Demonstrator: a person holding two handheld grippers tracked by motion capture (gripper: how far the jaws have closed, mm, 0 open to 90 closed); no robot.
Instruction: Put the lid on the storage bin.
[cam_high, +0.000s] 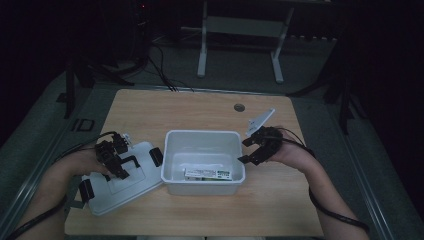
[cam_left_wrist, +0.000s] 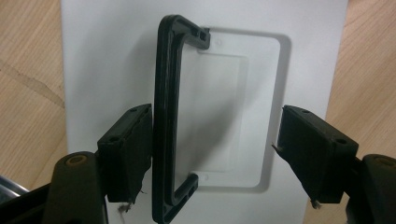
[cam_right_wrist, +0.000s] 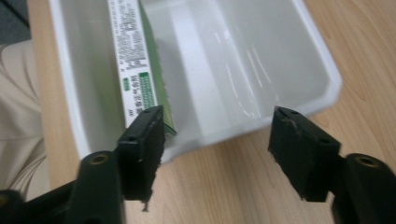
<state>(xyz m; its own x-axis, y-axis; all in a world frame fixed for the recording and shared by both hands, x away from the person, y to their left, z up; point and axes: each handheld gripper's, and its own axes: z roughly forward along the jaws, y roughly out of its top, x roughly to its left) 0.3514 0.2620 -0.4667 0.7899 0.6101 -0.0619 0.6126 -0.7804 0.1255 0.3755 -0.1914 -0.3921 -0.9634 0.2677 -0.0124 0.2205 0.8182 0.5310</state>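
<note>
A white plastic bin stands open in the middle of the wooden table, and a green-and-white carton lies flat along its near wall. The bin's white lid lies to its left with its black handle up. My left gripper hangs over the lid. In the left gripper view the handle runs between the spread jaws, close beside one pad and far from the other. My right gripper is open just beyond the bin's right rim; the right gripper view shows the carton in the bin ahead, nothing between the jaws.
Black latch clips sit at the lid's ends. A round cable hole lies near the table's far edge. Bare tabletop stretches in front of and right of the bin. Cables trail from both grippers off the near edge.
</note>
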